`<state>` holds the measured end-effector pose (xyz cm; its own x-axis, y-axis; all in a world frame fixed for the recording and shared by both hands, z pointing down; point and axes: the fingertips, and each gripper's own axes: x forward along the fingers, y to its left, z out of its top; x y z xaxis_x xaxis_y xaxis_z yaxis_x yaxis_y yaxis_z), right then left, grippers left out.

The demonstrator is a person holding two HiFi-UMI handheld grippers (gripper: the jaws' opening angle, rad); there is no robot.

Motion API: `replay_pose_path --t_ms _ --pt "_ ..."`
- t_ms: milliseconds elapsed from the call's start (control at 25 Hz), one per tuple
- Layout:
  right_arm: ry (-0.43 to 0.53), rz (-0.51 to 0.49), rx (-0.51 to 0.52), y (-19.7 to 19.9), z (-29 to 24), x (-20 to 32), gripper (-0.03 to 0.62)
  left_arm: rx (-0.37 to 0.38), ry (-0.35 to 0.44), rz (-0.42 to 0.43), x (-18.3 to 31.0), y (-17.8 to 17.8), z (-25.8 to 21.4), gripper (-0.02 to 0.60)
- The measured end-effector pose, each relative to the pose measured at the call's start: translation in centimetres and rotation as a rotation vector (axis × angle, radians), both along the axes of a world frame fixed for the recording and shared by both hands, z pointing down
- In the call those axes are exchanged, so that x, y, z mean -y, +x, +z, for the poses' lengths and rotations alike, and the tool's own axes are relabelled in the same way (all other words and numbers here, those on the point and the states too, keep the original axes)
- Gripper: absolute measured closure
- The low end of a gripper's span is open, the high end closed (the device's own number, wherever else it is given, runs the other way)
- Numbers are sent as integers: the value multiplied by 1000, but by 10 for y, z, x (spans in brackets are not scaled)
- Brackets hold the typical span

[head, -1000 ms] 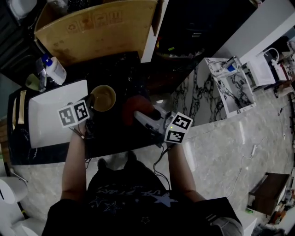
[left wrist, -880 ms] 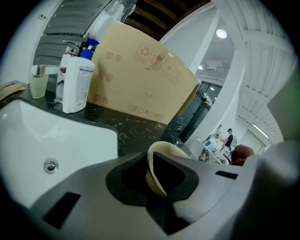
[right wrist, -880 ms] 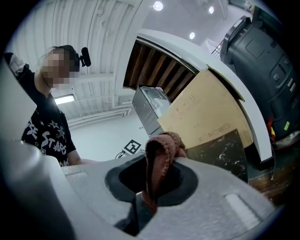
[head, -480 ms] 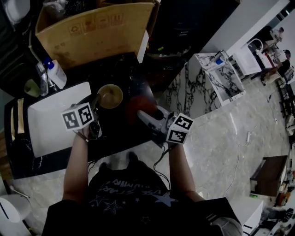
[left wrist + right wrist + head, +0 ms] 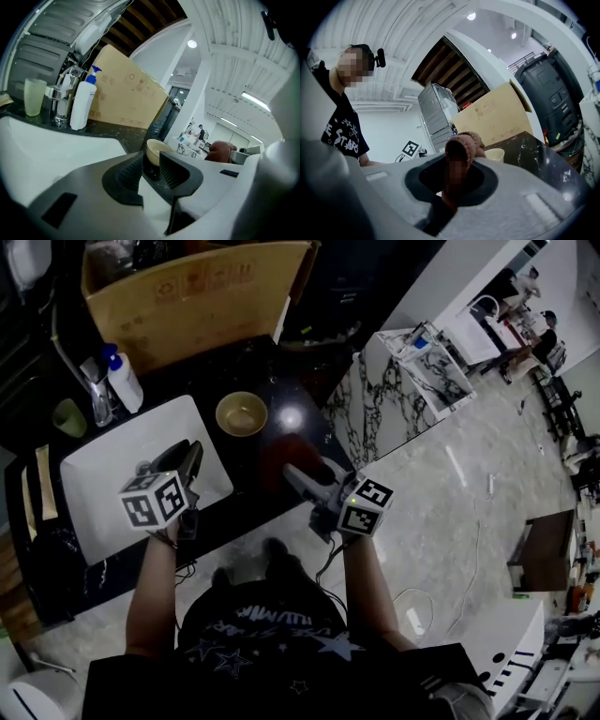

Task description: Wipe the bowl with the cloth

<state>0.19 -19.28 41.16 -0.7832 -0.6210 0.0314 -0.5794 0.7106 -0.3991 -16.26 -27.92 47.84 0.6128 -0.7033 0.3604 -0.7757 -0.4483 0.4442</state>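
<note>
The pale yellow bowl [image 5: 241, 413] stands upright on the black counter [image 5: 281, 381], with neither gripper touching it. My left gripper [image 5: 186, 454] hovers over the white sink, short of the bowl and to its left. Its jaws are open, with nothing between them. In the left gripper view the bowl [image 5: 157, 149] shows beyond the gap of that gripper [image 5: 151, 164]. My right gripper [image 5: 296, 471] is shut on the red-brown cloth [image 5: 281, 451], to the right of the bowl and nearer me. In the right gripper view the cloth [image 5: 461, 147] bulges up from that gripper [image 5: 457, 174], and the bowl [image 5: 494, 153] lies behind it.
A white sink basin [image 5: 94, 484] fills the counter's left part. A soap bottle [image 5: 122, 381], a faucet [image 5: 94, 390] and a green cup [image 5: 67, 416] stand behind it. A big cardboard box [image 5: 187, 296] closes the back. A marble block [image 5: 375, 399] adjoins the counter's right end.
My left gripper opened, let go of the bowl's rim and drew back toward me over the sink. The bowl stays on the counter. The right gripper still holds the cloth.
</note>
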Motion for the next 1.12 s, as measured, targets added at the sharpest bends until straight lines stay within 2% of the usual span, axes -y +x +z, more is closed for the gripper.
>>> replay_pose_path --t_ms 200,280,360,600,840,1120 --pt "-21 127 -14 -22 9 -37 547 -13 24 127 -32 -12 -2 475" --pt "-34 174 -2 -29 14 -53 548 -9 26 175 -43 -15 0 530" --pt "-49 214 5 -37 19 -68 547 -6 28 226 -54 -18 1 560" --pt "-101 265 -12 -49 30 -105 547 -71 20 378 -90 -9 -4 574" --pt "-112 239 6 -60 34 -120 547 -94 15 374 -119 -23 -7 574" --pt "-81 192 25 -79 31 -164 546 -70 41 364 -172 -25 -17 574"
